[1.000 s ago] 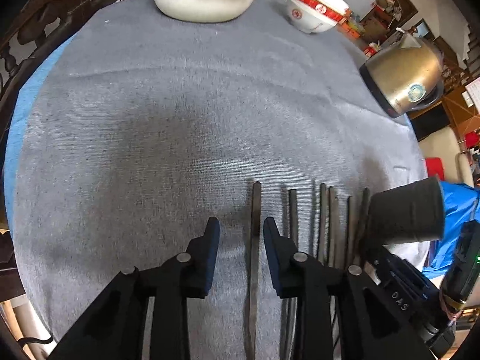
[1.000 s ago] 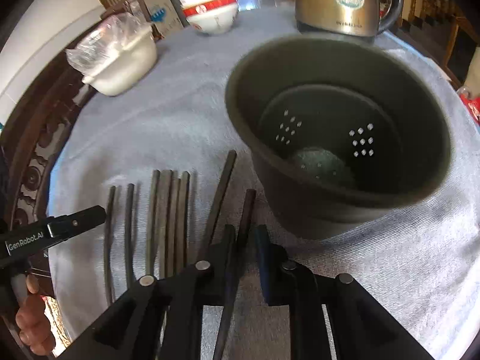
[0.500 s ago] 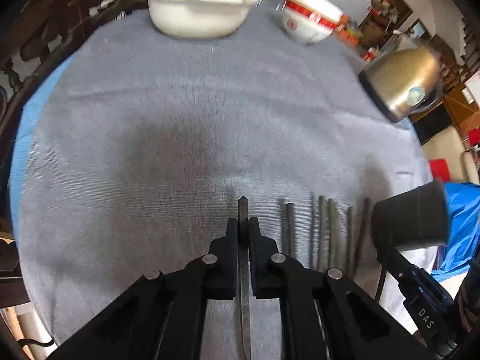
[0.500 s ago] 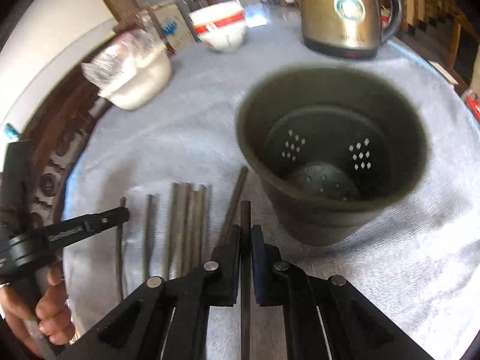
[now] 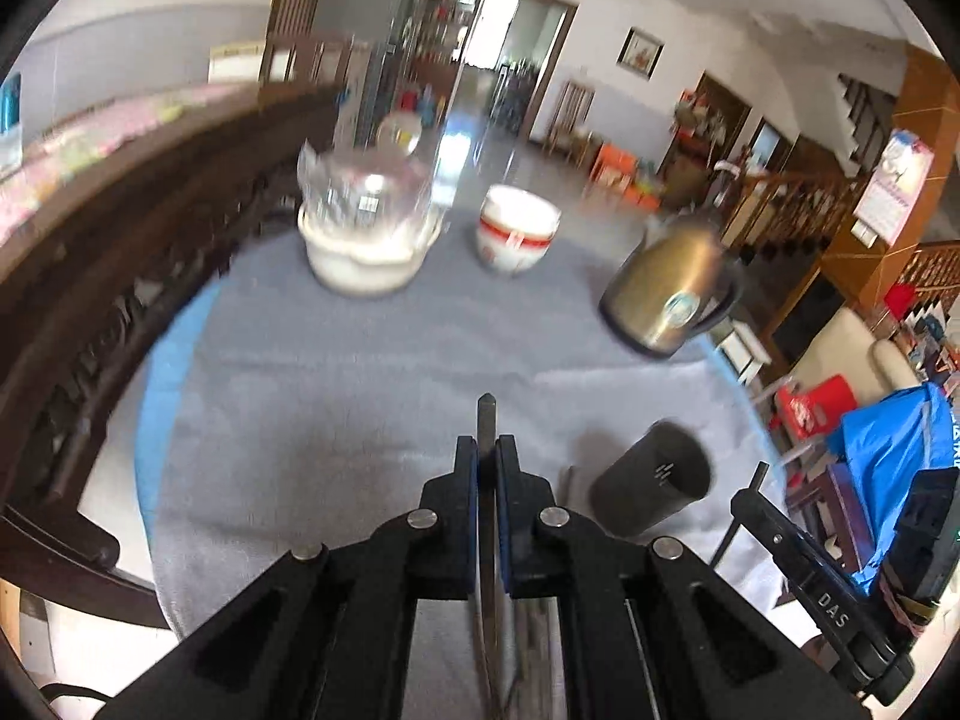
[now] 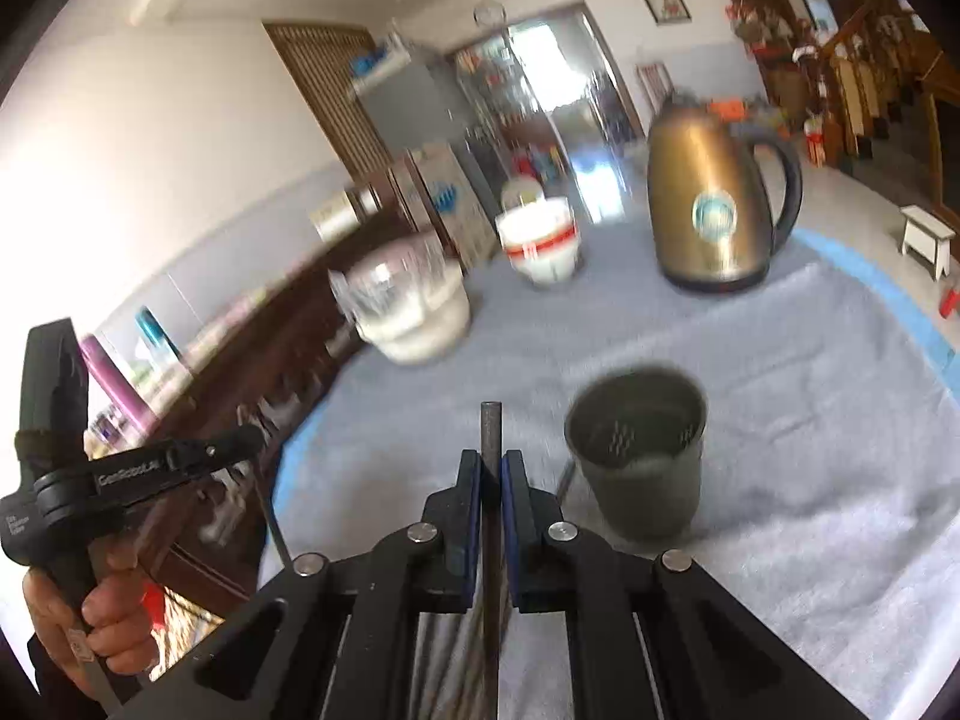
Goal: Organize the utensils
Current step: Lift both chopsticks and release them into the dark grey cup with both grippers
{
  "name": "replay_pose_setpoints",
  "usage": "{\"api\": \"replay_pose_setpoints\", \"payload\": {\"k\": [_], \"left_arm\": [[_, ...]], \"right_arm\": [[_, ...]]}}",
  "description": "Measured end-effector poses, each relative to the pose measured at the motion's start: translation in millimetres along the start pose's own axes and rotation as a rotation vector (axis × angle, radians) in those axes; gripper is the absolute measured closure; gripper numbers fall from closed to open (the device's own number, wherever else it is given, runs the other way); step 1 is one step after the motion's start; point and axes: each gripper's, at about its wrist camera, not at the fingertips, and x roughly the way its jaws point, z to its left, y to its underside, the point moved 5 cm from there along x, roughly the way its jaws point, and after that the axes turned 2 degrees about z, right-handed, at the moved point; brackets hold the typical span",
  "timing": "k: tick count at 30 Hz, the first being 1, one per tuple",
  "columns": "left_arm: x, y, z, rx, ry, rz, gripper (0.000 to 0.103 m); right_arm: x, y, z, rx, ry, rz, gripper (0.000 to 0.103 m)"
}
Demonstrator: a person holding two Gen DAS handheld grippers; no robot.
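While each gripper has its fingers clenched on a single dark chopstick, what matters for the drop is where the perforated utensil holder [image 6: 636, 456] stands: upright on the grey tablecloth [image 6: 810, 420], ahead and to the right of both tips. The right gripper [image 6: 492, 480] is the nearer one, its holder mouth just right of the round-ended chopstick [image 6: 491, 426]. That stick runs lengthwise between the fingers, tip pointing away toward the far table edge, so I judge it must be tipped end-down to enter. The left gripper [image 5: 486, 468] holds its pointed chopstick [image 5: 486, 414] the same way, holder [image 5: 651, 483] further right. Remaining sticks lie below, mostly hidden.
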Motion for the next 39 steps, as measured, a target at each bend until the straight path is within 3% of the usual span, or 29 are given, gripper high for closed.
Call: {"api": "replay_pose_setpoints", "payload": {"k": [6,13,17,20,22,28,34,35,36,37,38,39], "left_arm": [[-41.8,-32.0,-41.2,0.032,0.039,-0.141,0.097],[-50.9,-84.0,-111.4,0.057,0.078,-0.371,0.097],[-35.5,-102.2,-142.5,0.058,0.084,-0.476,0.097],[-10.4,-106.8,-159.6,0.075,0.022,-0.530,0.097],[14.3,-106.4,-163.4,0.065,0.010,-0.509,0.097],[97.8,-79.0,-148.9,0.043,-0.050,-0.321,0.097],[112.9,-45.7,-129.8,0.050,-0.050,-0.169,0.094],[110.9,-42.1,-126.7,0.062,-0.049,-0.161,0.087],[108.6,-38.1,-122.4,0.079,-0.046,-0.152,0.081],[103.7,-33.6,-117.8,0.091,-0.036,-0.146,0.067],[97.1,-30.5,-114.6,0.096,-0.030,-0.149,0.060],[89.0,-27.2,-109.7,0.101,-0.033,-0.158,0.060]], "right_arm": [[-51.3,-46.2,5.6,-0.011,0.013,-0.215,0.095],[-92.1,-105.4,-6.8,-0.089,0.175,-0.492,0.095],[-93.7,-121.3,-16.5,-0.091,0.224,-0.551,0.095],[-76.0,-124.6,-29.0,-0.080,0.254,-0.539,0.095],[-58.8,-121.8,-40.7,-0.051,0.252,-0.494,0.095],[-38.1,-107.9,-63.1,0.021,0.201,-0.368,0.095],[-33.5,-86.3,-88.6,0.151,0.098,-0.259,0.087],[-33.7,-83.2,-93.0,0.176,0.074,-0.247,0.083],[-37.9,-76.6,-96.4,0.194,0.060,-0.241,0.067],[-44.1,-71.9,-99.1,0.214,0.046,-0.244,0.043],[-53.3,-67.8,-101.9,0.225,0.037,-0.264,0.033],[-65.2,-63.3,-104.7,0.234,0.033,-0.306,0.031]]}}
